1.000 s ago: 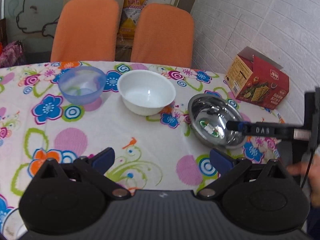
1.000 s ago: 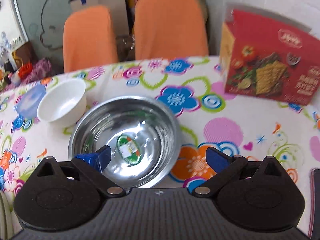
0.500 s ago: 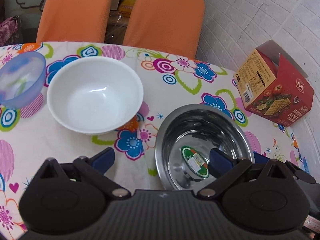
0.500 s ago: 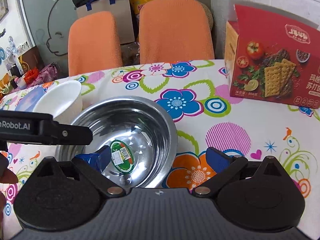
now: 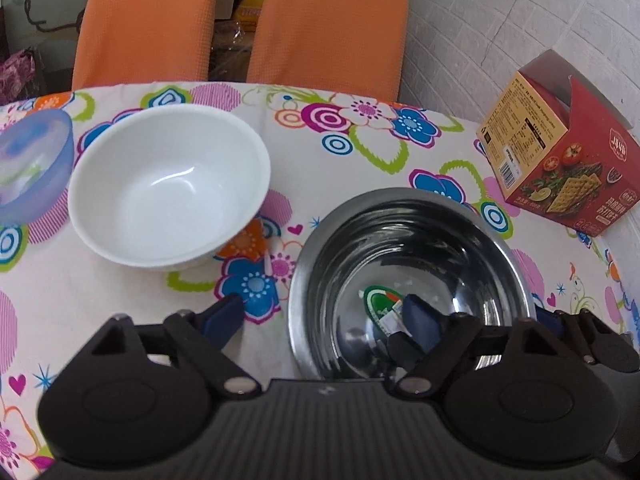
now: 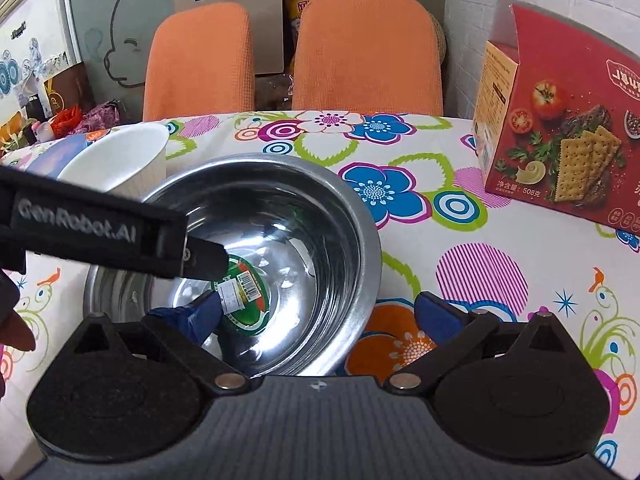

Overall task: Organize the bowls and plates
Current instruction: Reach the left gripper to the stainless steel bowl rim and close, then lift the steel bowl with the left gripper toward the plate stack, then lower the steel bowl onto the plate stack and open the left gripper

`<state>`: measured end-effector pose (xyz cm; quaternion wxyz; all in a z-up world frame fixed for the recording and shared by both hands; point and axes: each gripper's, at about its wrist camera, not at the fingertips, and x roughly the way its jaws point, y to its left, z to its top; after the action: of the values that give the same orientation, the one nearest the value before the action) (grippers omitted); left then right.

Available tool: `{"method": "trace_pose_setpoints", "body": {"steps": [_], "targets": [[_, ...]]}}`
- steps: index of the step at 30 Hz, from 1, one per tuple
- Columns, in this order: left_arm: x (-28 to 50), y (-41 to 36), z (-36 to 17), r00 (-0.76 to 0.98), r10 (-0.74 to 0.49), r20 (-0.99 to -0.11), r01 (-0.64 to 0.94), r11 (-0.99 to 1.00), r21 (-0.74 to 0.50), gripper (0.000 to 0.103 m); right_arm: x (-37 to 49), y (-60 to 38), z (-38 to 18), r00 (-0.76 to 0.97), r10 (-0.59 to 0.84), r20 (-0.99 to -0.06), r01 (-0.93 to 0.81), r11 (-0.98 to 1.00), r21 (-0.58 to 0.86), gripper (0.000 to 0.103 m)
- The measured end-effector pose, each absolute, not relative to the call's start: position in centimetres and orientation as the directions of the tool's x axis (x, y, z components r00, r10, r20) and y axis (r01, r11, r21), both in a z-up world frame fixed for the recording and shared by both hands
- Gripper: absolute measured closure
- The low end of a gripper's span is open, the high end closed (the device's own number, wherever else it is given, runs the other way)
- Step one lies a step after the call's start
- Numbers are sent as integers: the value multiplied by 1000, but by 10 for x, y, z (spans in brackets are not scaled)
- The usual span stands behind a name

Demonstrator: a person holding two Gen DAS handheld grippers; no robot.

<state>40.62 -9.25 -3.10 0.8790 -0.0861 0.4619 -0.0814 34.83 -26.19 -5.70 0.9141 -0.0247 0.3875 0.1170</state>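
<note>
- The steel bowl (image 5: pixel 412 272) stood on the worktop (image 5: pixel 120 288), whose cloth carried a loud flower print, and a green sticker (image 6: pixel 244 296) lay on its bottom.
- The left gripper (image 5: pixel 324 316) was spread wide across the bowl's near-left rim: one blue-tipped finger sat outside on the cloth, the other hung inside the bowl over the sticker. It gripped nothing.
- The right gripper (image 6: pixel 320 316) also stood wide apart and straddled the bowl's near-right rim, with its left finger inside by the sticker and its right finger outside above an orange flower. Whether either pad touched the metal I could not tell.
- In the right wrist view the black body of the left gripper reached in from the left over the bowl.
- A white bowl (image 5: pixel 168 188) sat upright just left of the steel one, close but apart from it.
- A translucent blue bowl (image 5: pixel 32 168) stood further left, beside the white one.
- A red cracker box (image 5: pixel 560 160) rested at the worktop's right edge, by the white brick wall.
- Two orange chairs (image 5: pixel 328 24) were drawn up at the far side.
</note>
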Motion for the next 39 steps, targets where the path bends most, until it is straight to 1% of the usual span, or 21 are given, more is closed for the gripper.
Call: {"method": "trace_pose_setpoints", "body": {"steps": [1, 2, 3, 5, 6, 8, 10, 17, 22, 31, 36, 39], "targets": [[406, -96, -31, 561, -213, -800, 85, 976, -200, 49, 349, -260, -56, 665, 186, -723, -223, 974, 45, 12], [405, -99, -30, 568, -186, -802, 94, 983, -161, 68, 348, -259, -54, 661, 195, -725, -223, 973, 58, 13], [404, -102, -29, 566, -186, -803, 117, 982, -145, 81, 347, -258, -53, 655, 230, -720, -243, 966, 88, 15], [403, -100, -28, 544, -241, -804, 144, 971, -193, 85, 340, -253, -50, 648, 280, -709, -276, 953, 124, 17], [401, -99, -27, 532, -253, -808, 143, 967, -209, 85, 336, -248, -48, 649, 290, -703, -290, 949, 123, 14], [394, -97, -25, 534, -257, -806, 148, 966, -210, 85, 328, -240, -43, 667, 256, -700, -288, 955, 75, 14], [386, -94, -20, 538, -264, -801, 153, 964, -216, 85, 319, -236, -39, 680, 255, -688, -302, 952, 53, 14], [339, -79, 7, 556, -258, -790, 175, 966, -192, 85, 280, -222, -14, 701, 264, -663, -323, 946, 36, 13], [285, -58, 17, 560, -254, -789, 206, 965, -165, 85, 239, -208, -2, 678, 312, -665, -361, 930, 68, 13], [203, -25, 1, 546, -258, -797, 211, 963, -167, 85, 161, -179, -13, 656, 352, -667, -403, 911, 85, 13], [184, -25, -11, 539, -265, -799, 219, 961, -171, 85, 135, -174, -20, 658, 343, -671, -387, 918, 90, 13], [182, -25, -15, 542, -263, -798, 212, 962, -173, 85, 134, -173, -24, 655, 335, -678, -373, 923, 96, 13]]}}
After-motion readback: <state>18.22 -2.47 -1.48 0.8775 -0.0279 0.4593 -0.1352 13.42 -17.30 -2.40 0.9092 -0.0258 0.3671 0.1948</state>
